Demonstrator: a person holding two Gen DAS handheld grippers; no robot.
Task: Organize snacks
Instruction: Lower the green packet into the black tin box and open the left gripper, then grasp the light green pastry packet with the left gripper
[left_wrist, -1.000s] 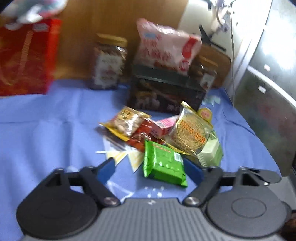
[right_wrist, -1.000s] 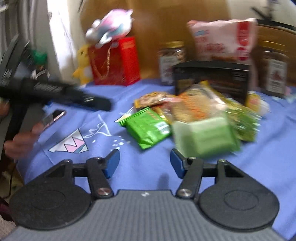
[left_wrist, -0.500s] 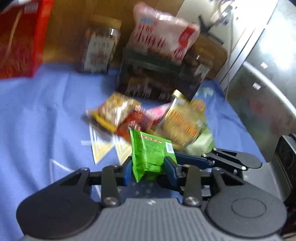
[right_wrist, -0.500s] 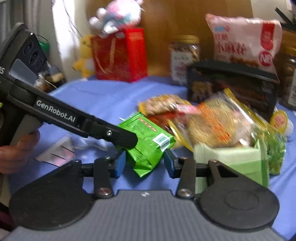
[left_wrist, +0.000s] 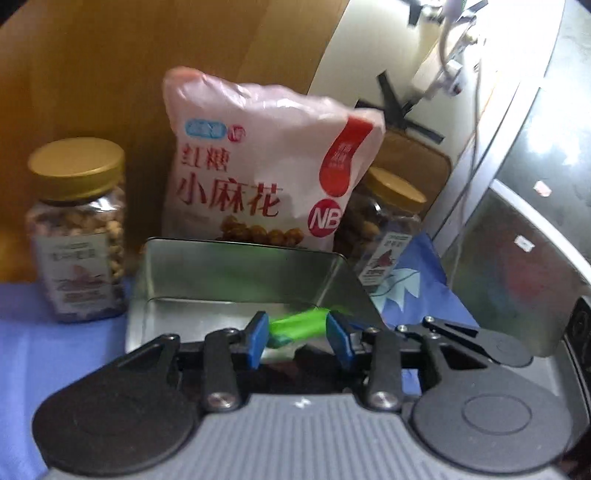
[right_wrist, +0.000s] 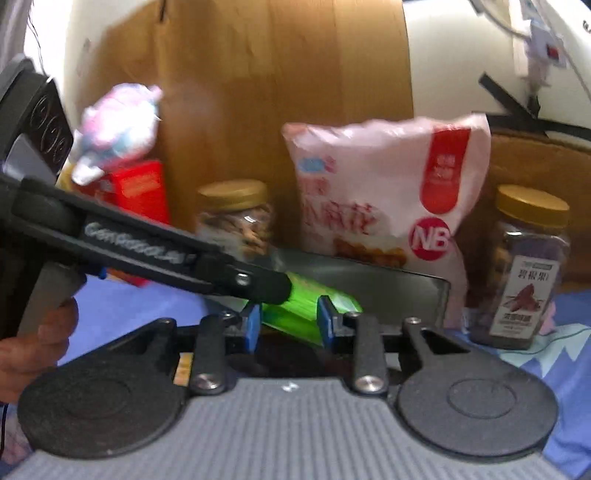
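Observation:
A green snack packet (left_wrist: 303, 323) hangs between the blue pads of my left gripper (left_wrist: 297, 332), which is shut on it. It sits just above the front rim of an open metal tin (left_wrist: 236, 273). In the right wrist view the same green packet (right_wrist: 306, 295) lies between the pads of my right gripper (right_wrist: 288, 321), whose jaws are closing and press on its sides. The left gripper's black finger (right_wrist: 258, 284) reaches in from the left onto the packet's top end. The tin (right_wrist: 406, 291) shows behind the packet.
Behind the tin leans a pink snack bag (left_wrist: 266, 166), flanked by two gold-lidded jars (left_wrist: 77, 229) (left_wrist: 384, 221). A red box (right_wrist: 136, 188) with a plush toy (right_wrist: 118, 125) stands far left. Blue cloth (left_wrist: 37, 350) covers the table; a metal cabinet (left_wrist: 517, 240) is at right.
Both grippers closed on the green packet where it lay on the cloth, then lifted it and carried it back to the tin. The pile of other snacks has dropped out of view.

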